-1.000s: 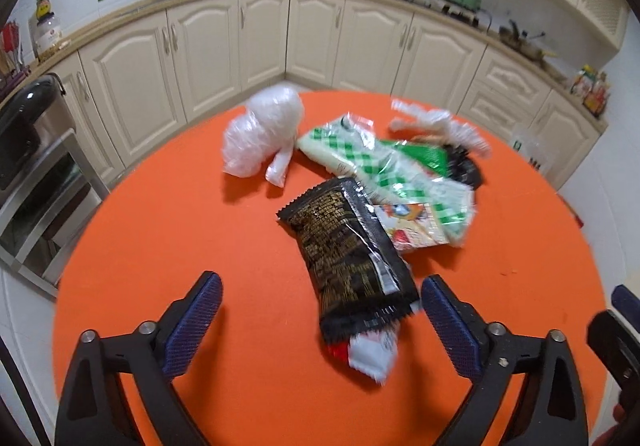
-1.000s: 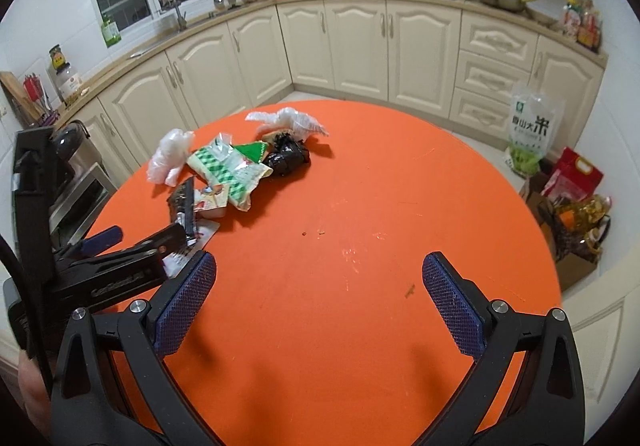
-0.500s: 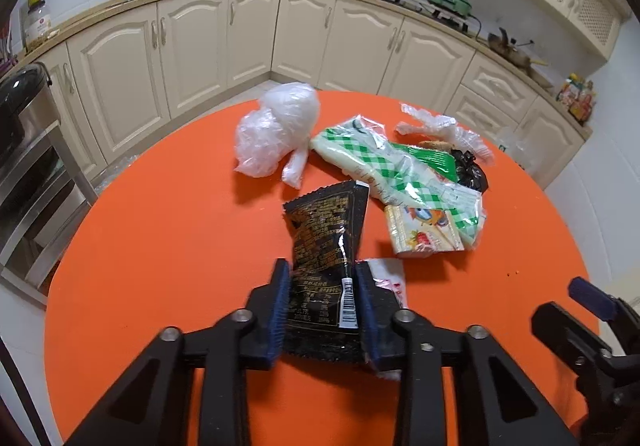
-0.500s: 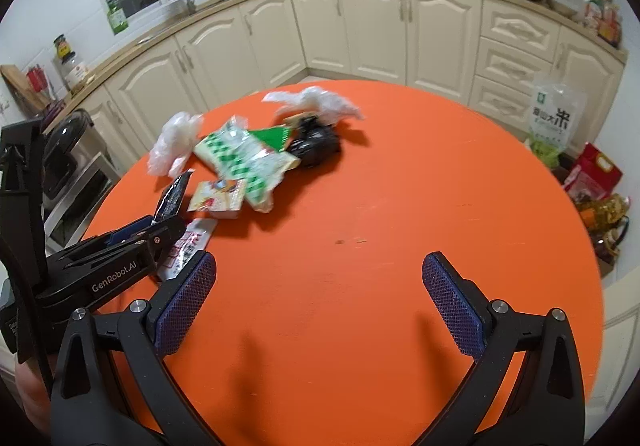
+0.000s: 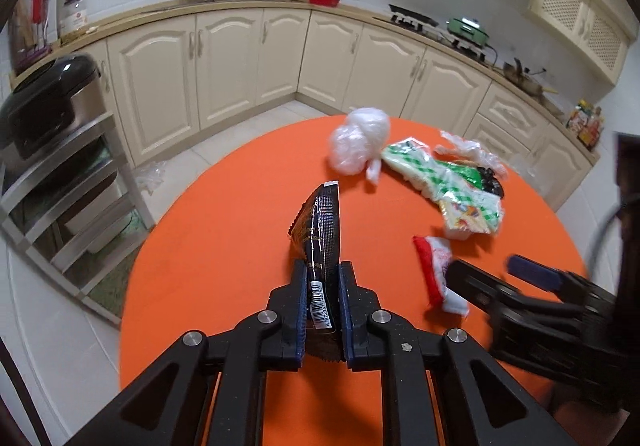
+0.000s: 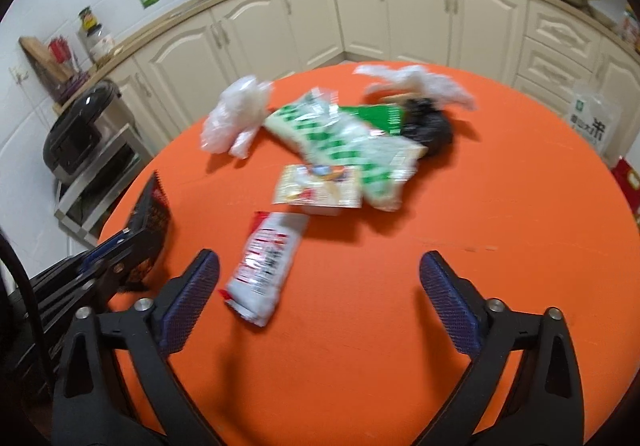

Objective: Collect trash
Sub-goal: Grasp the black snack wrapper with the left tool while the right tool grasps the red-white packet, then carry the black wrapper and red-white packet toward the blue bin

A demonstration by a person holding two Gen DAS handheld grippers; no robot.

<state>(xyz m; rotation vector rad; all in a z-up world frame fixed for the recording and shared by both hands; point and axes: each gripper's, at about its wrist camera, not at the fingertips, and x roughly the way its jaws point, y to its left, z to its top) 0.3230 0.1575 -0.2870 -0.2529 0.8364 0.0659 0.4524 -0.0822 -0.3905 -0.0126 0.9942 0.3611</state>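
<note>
A black snack wrapper (image 5: 320, 230) stands on edge above the orange round table (image 5: 224, 230), and my left gripper (image 5: 323, 298) is shut on its lower end. The right wrist view shows this wrapper (image 6: 150, 214) at the left. My right gripper (image 6: 318, 270) is open and its jaws are closing. A red-and-white wrapper (image 6: 266, 262) lies flat on the table between them, close to the left finger, with no pad pressing on it. Further back lie a clear plastic bag (image 6: 236, 114), a green checked packet (image 6: 344, 142), a small colourful packet (image 6: 320, 186) and a black bag (image 6: 428, 126).
Crumpled clear plastic (image 6: 416, 82) lies behind the pile. A metal rack with a black cooker (image 5: 48, 98) stands left of the table. Cream cabinets (image 5: 240, 58) curve round the back. A rice bag (image 6: 592, 122) sits on the floor at the right.
My left gripper shut on the black wrapper and drew it off the pile, baring the red-and-white wrapper. The right gripper came down toward that wrapper and its jaws narrowed slightly.
</note>
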